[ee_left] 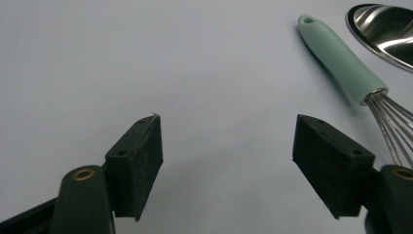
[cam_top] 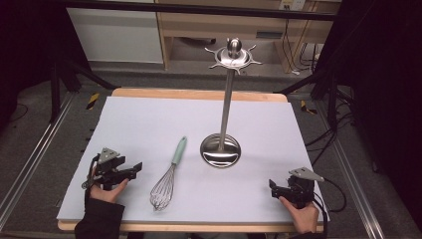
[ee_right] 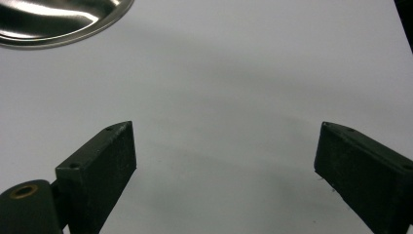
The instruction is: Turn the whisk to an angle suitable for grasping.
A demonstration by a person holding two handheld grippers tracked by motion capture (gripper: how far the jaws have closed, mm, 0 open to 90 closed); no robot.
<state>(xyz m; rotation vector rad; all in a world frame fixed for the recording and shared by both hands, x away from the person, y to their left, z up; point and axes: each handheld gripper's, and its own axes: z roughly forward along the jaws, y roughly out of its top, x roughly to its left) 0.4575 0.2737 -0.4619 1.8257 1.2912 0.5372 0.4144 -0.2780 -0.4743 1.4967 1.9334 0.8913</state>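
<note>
Lying flat near the table's (cam_top: 149, 119) front middle, the whisk (cam_top: 166, 181) points its mint handle at the steel stand (cam_top: 221, 149) just beyond. Left gripper (cam_top: 135, 168) rests nearby with jaws spread and empty; right gripper (cam_top: 272, 186) rests well apart, likewise spread.

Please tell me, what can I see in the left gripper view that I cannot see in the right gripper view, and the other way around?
The left gripper view alone has the whisk: its mint green handle and the start of its wires, lying on the mat to the right of the left tool, whose jaws stand wide apart with nothing between them. The right gripper view alone has the right tool, equally open and holding nothing. Both views share the pale mat and an edge of the shiny round base of the metal stand, at the top right in the left gripper view and at the top left in the right one.
</note>
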